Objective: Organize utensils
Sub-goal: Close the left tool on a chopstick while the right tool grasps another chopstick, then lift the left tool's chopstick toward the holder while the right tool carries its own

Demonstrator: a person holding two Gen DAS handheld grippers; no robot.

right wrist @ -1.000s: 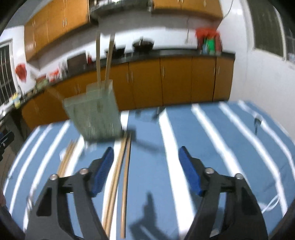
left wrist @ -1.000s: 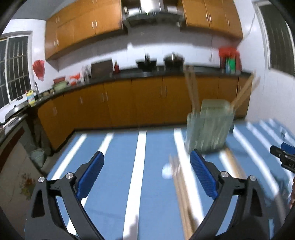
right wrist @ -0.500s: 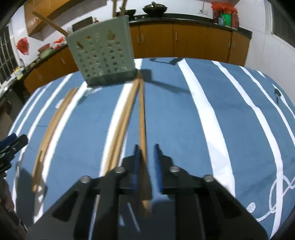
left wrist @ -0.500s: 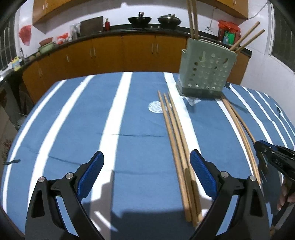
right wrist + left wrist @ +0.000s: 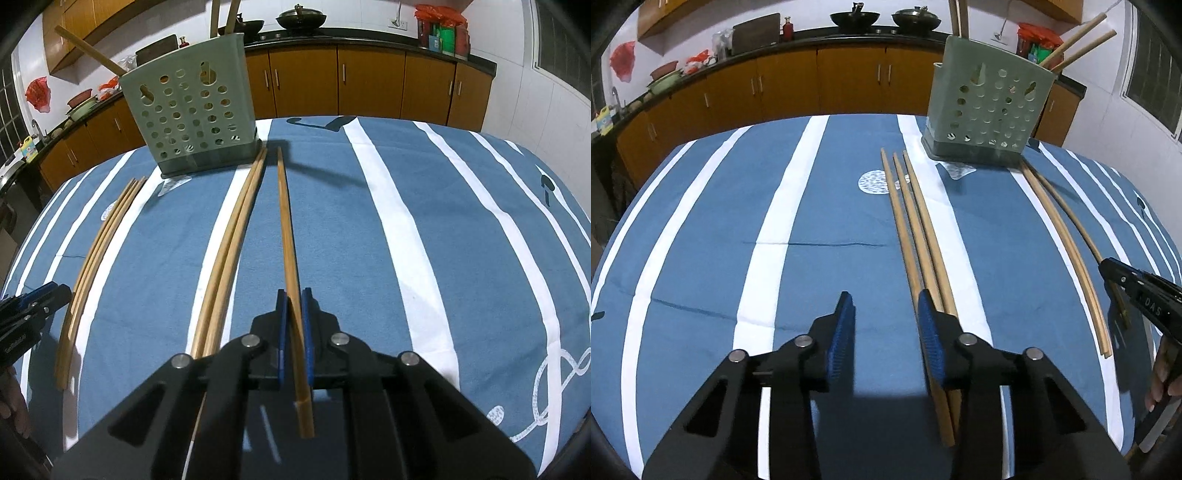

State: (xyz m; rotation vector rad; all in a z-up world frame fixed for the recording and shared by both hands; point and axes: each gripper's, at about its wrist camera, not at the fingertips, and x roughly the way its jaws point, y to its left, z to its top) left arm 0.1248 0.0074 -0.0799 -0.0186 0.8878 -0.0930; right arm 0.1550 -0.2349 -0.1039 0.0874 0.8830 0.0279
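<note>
A pale green perforated utensil holder [image 5: 990, 110] [image 5: 195, 114] stands at the far side of the blue striped tablecloth with several wooden chopsticks upright in it. Three chopsticks [image 5: 916, 229] [image 5: 99, 243] lie side by side in front of my left gripper [image 5: 886, 321], which is half open and empty, its right finger [image 5: 929, 332] beside them. My right gripper [image 5: 294, 321] is shut on a single chopstick [image 5: 286, 229] that still lies along the cloth. Two more chopsticks [image 5: 231, 240] [image 5: 1067, 243] lie just left of it.
The table [image 5: 443, 221] is covered by a blue cloth with white stripes. Orange kitchen cabinets [image 5: 812, 81] and a dark counter with pots stand behind it. The right gripper shows at the right edge of the left wrist view [image 5: 1137, 291].
Both grippers came down low over the table. The right gripper shut on the single chopstick. The left gripper narrowed from wide open to half open next to the three chopsticks.
</note>
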